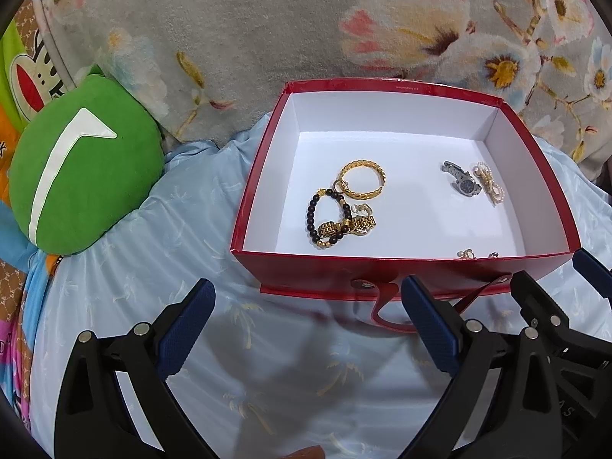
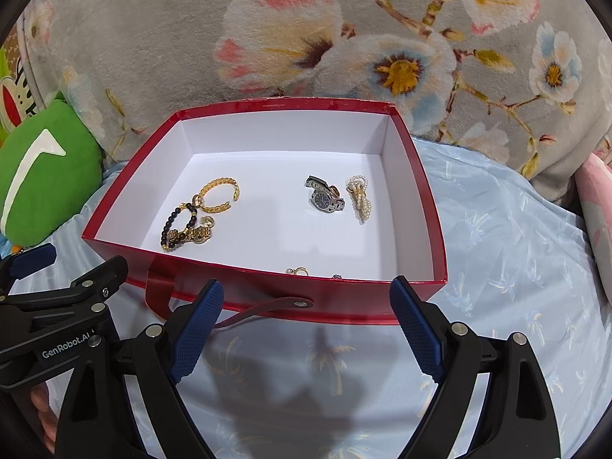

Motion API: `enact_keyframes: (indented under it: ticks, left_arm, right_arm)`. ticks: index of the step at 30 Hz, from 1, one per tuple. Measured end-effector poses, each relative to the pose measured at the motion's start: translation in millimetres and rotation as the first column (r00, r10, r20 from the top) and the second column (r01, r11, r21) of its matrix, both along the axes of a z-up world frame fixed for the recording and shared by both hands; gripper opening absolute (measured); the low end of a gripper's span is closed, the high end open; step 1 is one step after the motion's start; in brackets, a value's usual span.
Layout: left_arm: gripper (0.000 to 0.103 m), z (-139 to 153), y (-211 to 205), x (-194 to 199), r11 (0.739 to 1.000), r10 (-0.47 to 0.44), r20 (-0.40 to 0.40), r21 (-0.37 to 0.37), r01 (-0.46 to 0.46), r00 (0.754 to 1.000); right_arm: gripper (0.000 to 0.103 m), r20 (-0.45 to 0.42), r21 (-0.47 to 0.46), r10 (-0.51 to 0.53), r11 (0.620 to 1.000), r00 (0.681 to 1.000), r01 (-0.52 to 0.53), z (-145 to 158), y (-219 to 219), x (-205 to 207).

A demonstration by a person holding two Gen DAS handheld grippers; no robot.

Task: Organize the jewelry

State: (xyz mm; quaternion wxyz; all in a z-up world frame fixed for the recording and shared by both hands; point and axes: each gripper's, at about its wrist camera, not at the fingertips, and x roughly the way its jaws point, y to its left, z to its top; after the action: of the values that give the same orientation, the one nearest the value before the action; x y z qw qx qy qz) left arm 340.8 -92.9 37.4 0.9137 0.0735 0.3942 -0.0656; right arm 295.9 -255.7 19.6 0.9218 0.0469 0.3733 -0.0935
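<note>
Grey floral blanket (image 2: 160,38) fills the top of both views, pale blue sheet (image 2: 497,237) below, and the red box (image 1: 397,271) sits centre frame, white inside. Green cushion (image 1: 80,160) at left. Left gripper (image 1: 310,325) and right gripper (image 2: 306,329) both hang wide apart at the bottom, holding nothing. Everything looks boxed: gold bangle (image 1: 362,179) and black bead bracelet (image 1: 329,216) tangled centre-left, silver watch (image 1: 461,183) beside the pearl piece (image 1: 490,183) at right, small bits by the near wall. Sorting that tangle seems left. "GenRobot.AI" reads lower left in the right view.
</note>
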Motion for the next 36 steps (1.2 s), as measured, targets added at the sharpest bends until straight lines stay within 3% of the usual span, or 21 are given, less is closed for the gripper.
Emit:
enact_keyframes:
  ticks: [36]
  left_arm:
    - [0.095,-0.1,-0.8,0.3,1.0,0.005,0.032,0.013,-0.005,0.999]
  right_arm:
    - [0.086,0.01,-0.012,-0.011,1.0,1.0,0.011,-0.7,3.7,-0.9]
